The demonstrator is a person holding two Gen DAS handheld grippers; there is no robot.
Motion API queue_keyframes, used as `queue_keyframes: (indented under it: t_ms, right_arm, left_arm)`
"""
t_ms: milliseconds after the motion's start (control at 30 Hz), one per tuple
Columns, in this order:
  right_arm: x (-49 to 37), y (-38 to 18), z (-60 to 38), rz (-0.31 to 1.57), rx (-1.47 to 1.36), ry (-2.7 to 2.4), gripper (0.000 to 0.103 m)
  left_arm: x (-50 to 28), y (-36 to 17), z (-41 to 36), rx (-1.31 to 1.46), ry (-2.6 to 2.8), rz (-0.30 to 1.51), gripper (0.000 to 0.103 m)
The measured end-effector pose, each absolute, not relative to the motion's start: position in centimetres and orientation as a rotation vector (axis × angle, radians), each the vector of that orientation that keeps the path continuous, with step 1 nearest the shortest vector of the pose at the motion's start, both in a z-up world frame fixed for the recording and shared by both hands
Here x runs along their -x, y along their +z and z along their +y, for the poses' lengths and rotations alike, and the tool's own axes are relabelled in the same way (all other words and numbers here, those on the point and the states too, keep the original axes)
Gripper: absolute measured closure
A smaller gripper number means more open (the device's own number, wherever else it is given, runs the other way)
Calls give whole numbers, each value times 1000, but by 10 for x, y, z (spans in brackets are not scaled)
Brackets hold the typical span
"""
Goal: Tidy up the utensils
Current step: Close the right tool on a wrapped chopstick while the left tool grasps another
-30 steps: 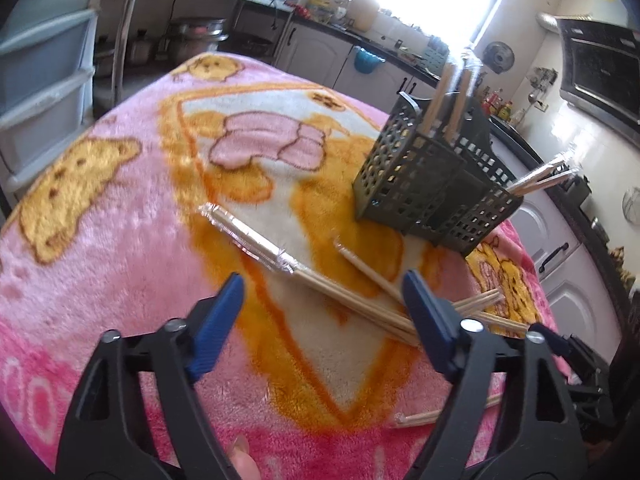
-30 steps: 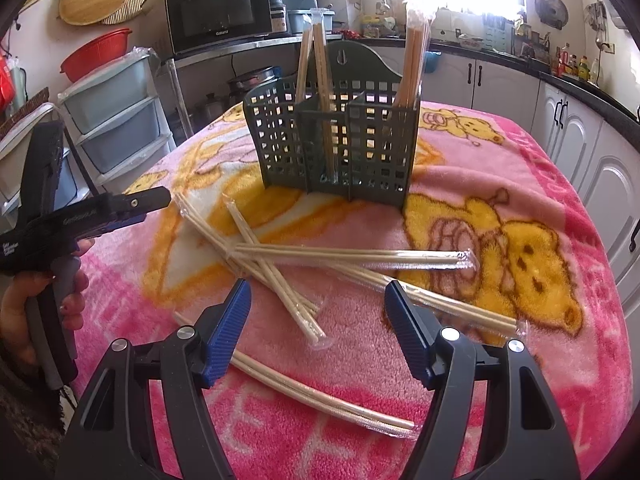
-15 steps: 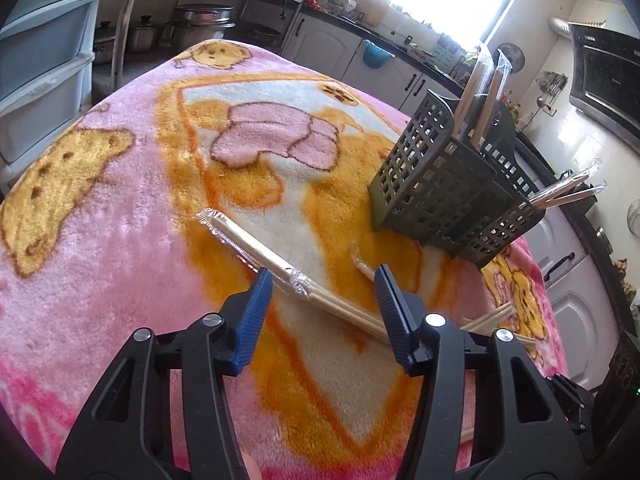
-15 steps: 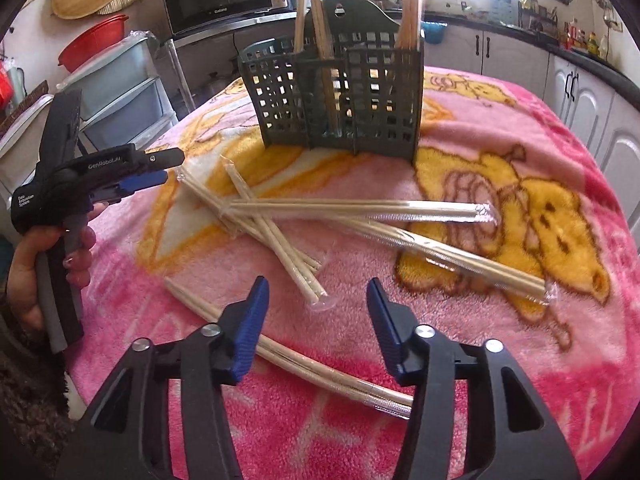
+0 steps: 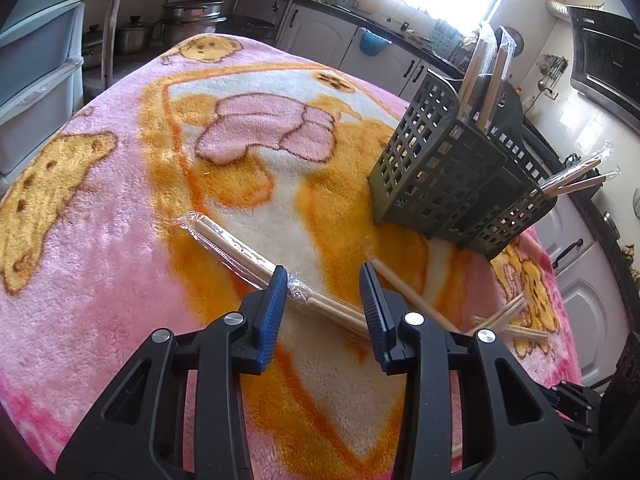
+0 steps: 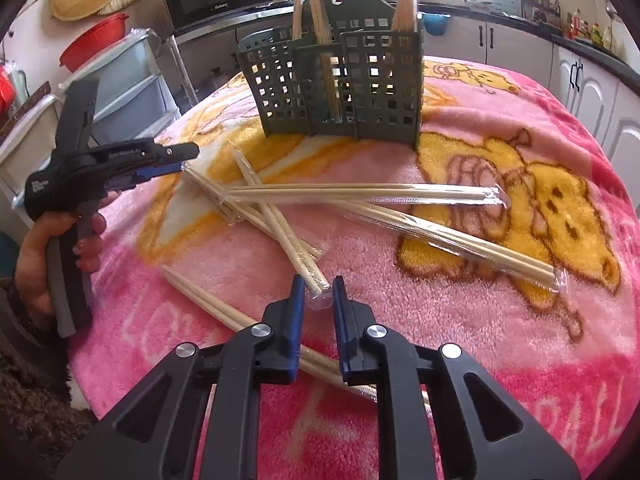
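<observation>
Right wrist view: some chopsticks stand in the basket, but many packs lie on the bench. Right gripper is closing around one pack's end. Left gripper is closing over another pack.

Two close downward wrist views

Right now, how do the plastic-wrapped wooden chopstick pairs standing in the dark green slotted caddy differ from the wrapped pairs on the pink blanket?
The plastic-wrapped chopstick pairs in the dark green slotted caddy stand upright or lean, held by its compartments; the wrapped pairs on the pink blanket lie flat. The caddy's pairs are sorted; the blanket's pairs cross one another in a loose pile. Both kinds are pale wooden sticks in clear sleeves.
</observation>
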State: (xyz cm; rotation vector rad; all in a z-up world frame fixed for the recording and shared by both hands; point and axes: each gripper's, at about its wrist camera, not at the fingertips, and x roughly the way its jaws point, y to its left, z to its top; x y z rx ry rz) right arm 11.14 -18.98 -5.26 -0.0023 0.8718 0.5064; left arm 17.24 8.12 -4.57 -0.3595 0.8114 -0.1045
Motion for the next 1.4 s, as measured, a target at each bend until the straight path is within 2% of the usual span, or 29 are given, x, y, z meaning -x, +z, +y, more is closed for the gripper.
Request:
queue_keyframes:
  t_ms: [400,433,467,567,833,1033,1100,1400]
  right_arm:
    - [-102,-31,-197,812,10,500,90]
    - [-102,-31,-198,810,9,496,90]
    - [-101,-29,-199,804,7,492,90]
    - [-100,-24,-202,786,-2,478,90]
    - [-88,6,-207,654,4,475,91]
    - [-87,17,-204,615,1,480,93]
    - [-87,22,-203,598,4,485,97]
    - [-91,42,-197,553,-5,494,97]
  left_arm:
    - [-187,-45,82,339,-93,841,77]
    - [-189,-44,81,328,-94,845,80]
    - [-192,-45,80,317,-93,850,88]
    - [-199,-49,77,317,-102,876,99]
    - [-197,-41,71,296,-121,864,101]
    - [-185,-11,63,300,-160,785,102]
    - [-181,2,62,305,-177,750,102]
    - [-173,36,52,321,-233,670,102]
